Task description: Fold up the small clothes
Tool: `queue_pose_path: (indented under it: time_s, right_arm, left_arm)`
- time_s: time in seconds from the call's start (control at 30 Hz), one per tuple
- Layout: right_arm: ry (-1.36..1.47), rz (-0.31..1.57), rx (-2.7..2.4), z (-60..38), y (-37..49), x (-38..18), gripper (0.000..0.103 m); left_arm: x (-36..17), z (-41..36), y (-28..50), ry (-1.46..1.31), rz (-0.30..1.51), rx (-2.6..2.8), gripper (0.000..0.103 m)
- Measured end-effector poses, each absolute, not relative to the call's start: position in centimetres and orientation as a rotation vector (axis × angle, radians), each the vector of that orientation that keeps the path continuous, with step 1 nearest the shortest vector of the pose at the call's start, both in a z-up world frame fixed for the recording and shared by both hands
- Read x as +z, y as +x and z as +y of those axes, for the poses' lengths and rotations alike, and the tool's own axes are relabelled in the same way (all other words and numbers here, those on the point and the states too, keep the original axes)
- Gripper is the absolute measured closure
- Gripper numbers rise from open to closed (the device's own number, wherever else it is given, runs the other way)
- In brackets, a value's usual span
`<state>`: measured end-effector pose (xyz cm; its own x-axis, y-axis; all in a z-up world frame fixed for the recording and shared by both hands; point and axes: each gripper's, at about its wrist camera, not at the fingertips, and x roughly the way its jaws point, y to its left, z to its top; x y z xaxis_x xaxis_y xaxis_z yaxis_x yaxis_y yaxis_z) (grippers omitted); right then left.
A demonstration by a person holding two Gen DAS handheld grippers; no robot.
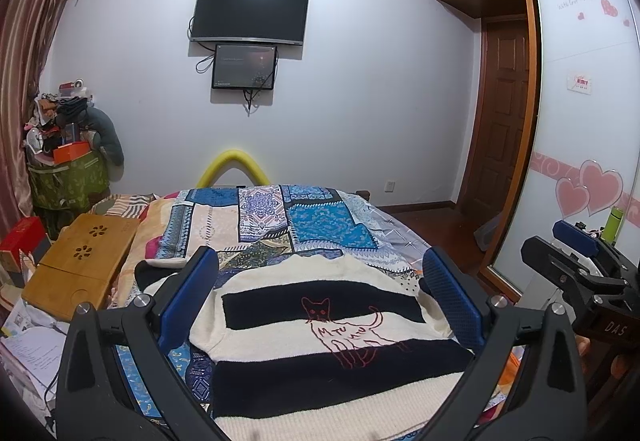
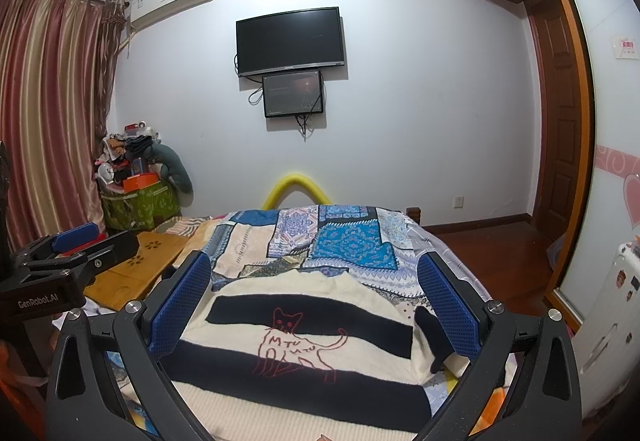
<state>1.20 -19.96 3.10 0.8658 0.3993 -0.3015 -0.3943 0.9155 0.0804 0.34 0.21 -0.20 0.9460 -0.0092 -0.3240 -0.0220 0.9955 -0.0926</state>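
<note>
Sweater [image 1: 320,353] lay flat on quilt [image 1: 320,217], cat side up, sleeves tucked in. L gripper [image 1: 320,297] & R gripper [image 2: 314,305] both hung above it, jaws wide apart, nothing held.

We found both wrist cameras set low over the near end of the bed [image 1: 384,225], facing along it toward the wall-mounted television [image 1: 251,12]. The left view sat left of the right view; each caught the other gripper at its edge. Both shared the striped sweater [image 2: 304,329], close beneath, and the far wall.
</note>
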Motion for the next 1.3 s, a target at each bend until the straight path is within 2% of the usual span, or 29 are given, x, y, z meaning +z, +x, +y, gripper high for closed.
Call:
queue_pose_path:
  time_s: [1.3]
  right_arm:
    - [0.013, 0.341, 0.415, -19.48, 1.38, 2.28, 0.000]
  left_arm:
    - [-0.80, 0.55, 0.58, -0.104, 0.329, 0.019, 0.000]
